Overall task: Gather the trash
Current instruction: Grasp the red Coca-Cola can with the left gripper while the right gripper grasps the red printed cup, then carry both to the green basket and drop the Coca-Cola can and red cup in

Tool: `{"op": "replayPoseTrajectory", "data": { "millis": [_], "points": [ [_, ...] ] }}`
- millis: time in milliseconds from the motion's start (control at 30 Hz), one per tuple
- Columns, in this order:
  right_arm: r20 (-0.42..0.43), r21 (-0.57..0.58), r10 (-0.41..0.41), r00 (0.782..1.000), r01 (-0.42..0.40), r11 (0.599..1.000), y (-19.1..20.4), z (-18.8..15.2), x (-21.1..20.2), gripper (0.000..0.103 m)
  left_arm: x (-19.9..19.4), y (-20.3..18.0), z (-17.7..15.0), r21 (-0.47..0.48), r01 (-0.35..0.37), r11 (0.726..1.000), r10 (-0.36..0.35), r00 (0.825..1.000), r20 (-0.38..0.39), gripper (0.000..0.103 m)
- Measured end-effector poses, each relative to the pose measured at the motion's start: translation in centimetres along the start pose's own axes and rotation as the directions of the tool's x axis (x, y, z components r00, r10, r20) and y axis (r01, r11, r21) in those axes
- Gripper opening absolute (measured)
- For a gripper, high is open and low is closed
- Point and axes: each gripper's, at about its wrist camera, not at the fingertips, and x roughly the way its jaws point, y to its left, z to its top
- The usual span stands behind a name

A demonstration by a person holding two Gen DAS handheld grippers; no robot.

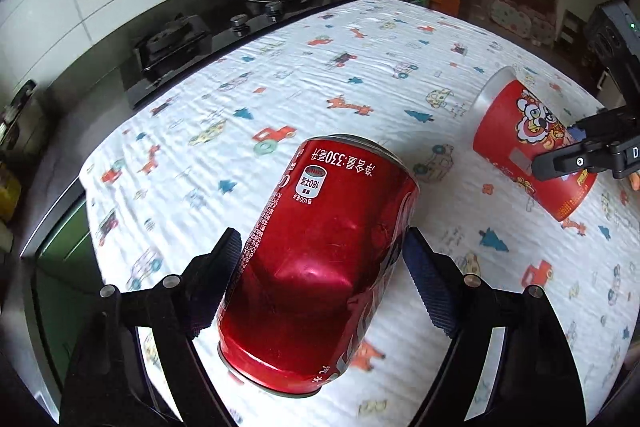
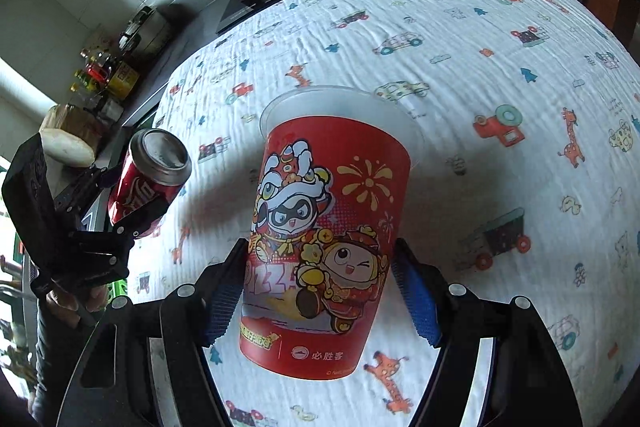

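— Red aluminium is filling my left view: the soda can (image 1: 320, 263) is sitting between the fingers of my left gripper (image 1: 324, 267), and I am clamping it across its body, one pad on each flank.

— Which way is it running?

— Its long axis is lying along the line the gripper points, tilted a little: the base is coming toward the camera at 6 o'clock and the top rim is heading off toward 12, leaning to 1. In the right wrist view the same can (image 2: 150, 183) is showing its silver top, held clear above the printed cloth (image 2: 480, 67).

— And your other hand?

— My right gripper (image 2: 320, 287) is gripping the red paper cup (image 2: 324, 239) the same way, pads pressing on both sides of the lower wall. The cup's clear lid is pointing to 12 o'clock and its base is toward me at 6. From the left view that cup (image 1: 528, 147) is lying out at 2 o'clock, well apart from the can.

— So where is the trash going?

— I am not seeing any bin in either view. A green shape is showing past the cloth's edge around 8 o'clock in the left view, but I cannot tell what it is. My guess is that both pieces are going over that edge, and the left hand, with the can, is looking nearer to it.
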Motion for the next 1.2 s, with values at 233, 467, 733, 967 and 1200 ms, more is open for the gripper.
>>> {"op": "replayPoseTrajectory", "data": {
  "millis": [233, 467, 733, 967, 1200],
  "points": [
    [0.002, -0.112, 0.074, 0.997, -0.074, 0.991, 5.2, -2.6, -0.6, 0.067, -8.5, 3.5, -6.9, -0.187, -0.106, 0.977, 0.117, 0.992, 0.05, 0.08],
    [-0.025, -0.23, 0.099, 0.995, -0.102, 0.968, 11.6, -5.2, 0.5, 0.066, -14.9, 7.3, -14.7, -0.367, -0.24, 0.899, 0.268, 0.963, 0.027, 0.079],
    [-0.042, -0.305, 0.083, 0.996, -0.092, 0.948, 14.3, -7.8, 1.3, 0.066, -19.4, 11.2, -21.3, -0.508, -0.304, 0.806, 0.354, 0.935, 0.002, 0.078],
    [-0.036, -0.336, 0.15, 0.988, -0.154, 0.929, 17.9, -8.4, 0.8, 0.066, -18.9, 12.4, -25.5, -0.58, -0.339, 0.74, 0.362, 0.929, -0.081, 0.078],
    [-0.082, -0.416, 0.254, 0.964, -0.264, 0.87, 25.7, -9.5, 1.8, 0.066, -18.5, 13.0, -29.0, -0.645, -0.336, 0.687, 0.333, 0.934, -0.132, 0.08]
  ]
}}
